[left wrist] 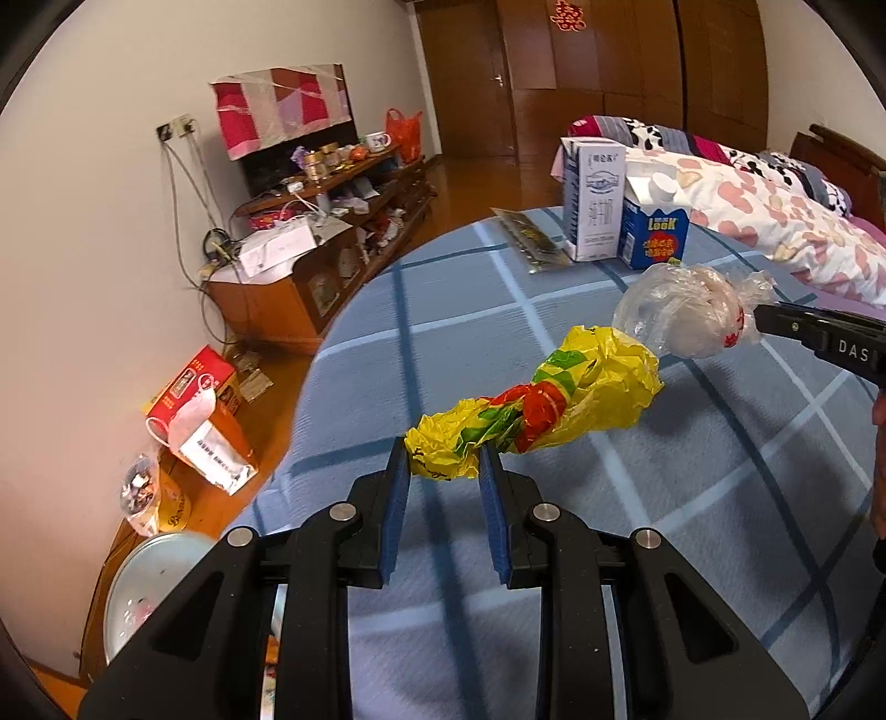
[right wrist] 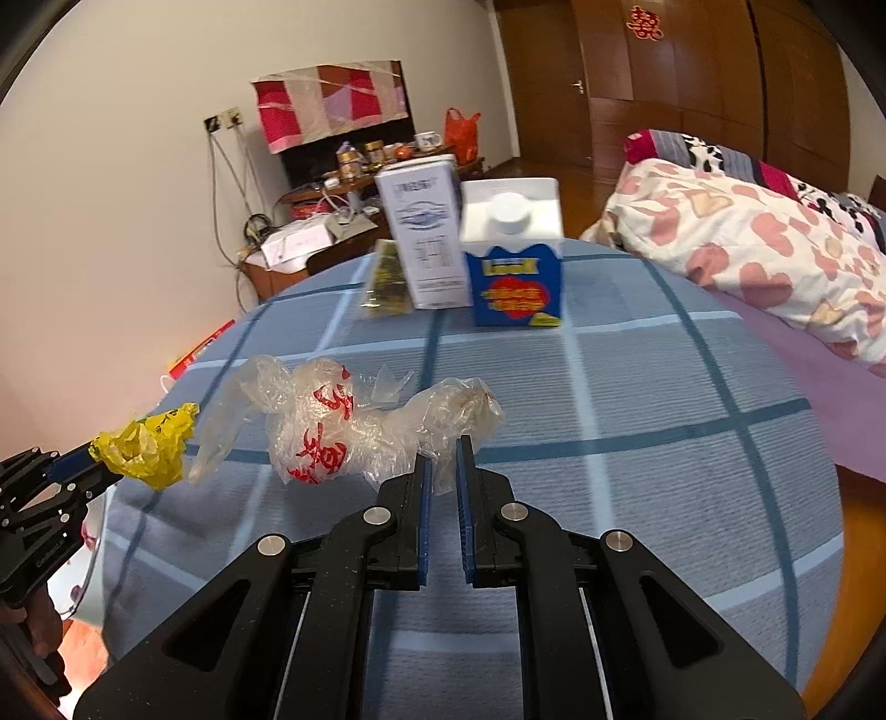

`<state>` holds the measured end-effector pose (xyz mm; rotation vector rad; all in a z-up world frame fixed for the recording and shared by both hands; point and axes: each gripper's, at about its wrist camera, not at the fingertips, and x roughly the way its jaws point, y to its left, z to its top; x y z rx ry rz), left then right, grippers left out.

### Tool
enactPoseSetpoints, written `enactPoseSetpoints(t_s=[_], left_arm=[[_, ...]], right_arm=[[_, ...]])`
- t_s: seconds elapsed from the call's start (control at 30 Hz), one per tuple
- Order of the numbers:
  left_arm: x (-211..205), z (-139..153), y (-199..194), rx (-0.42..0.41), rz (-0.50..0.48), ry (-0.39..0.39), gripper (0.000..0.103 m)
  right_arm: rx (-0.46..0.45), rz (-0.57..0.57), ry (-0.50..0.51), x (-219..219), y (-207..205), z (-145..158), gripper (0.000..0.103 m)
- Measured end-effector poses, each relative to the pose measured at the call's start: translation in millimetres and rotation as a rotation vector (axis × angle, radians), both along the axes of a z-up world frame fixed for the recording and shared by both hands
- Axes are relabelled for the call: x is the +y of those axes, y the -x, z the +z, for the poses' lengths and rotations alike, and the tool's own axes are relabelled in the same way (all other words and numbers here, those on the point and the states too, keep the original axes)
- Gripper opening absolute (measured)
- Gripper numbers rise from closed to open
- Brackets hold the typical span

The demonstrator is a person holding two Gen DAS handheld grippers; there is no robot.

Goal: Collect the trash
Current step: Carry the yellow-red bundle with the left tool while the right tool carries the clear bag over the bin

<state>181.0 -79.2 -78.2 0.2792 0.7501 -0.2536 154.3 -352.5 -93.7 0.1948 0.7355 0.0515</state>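
Blue-padded, the left gripper is clamping a twisted yellow plastic bag above the blue checked tablecloth. The right gripper is pinching a crumpled clear plastic bag over that cloth, before two upright cartons.

The blue carton standing near the far edge of the surface carries the word "LooK" in white and yellow letters on its front; below it is a red patch with yellow characters, too small to read. The tall white carton just beside it has printed lines and a blue emblem, not legible. The right gripper shows the white letters "DAS" on its black body. The clear plastic bag bears large red characters, crumpled and unreadable. A red double-happiness sign hangs on the wooden wardrobe door.
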Motion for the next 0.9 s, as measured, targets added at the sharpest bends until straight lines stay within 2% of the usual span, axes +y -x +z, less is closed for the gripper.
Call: enactPoseSetpoints(t_s=[0.9], left_arm=[[86.4, 10.9, 53.7, -0.044, 0.121, 0.001, 0.025]], right_arm=[[-0.015, 0.144, 0.023, 86.6, 18.2, 5.9, 0.009]])
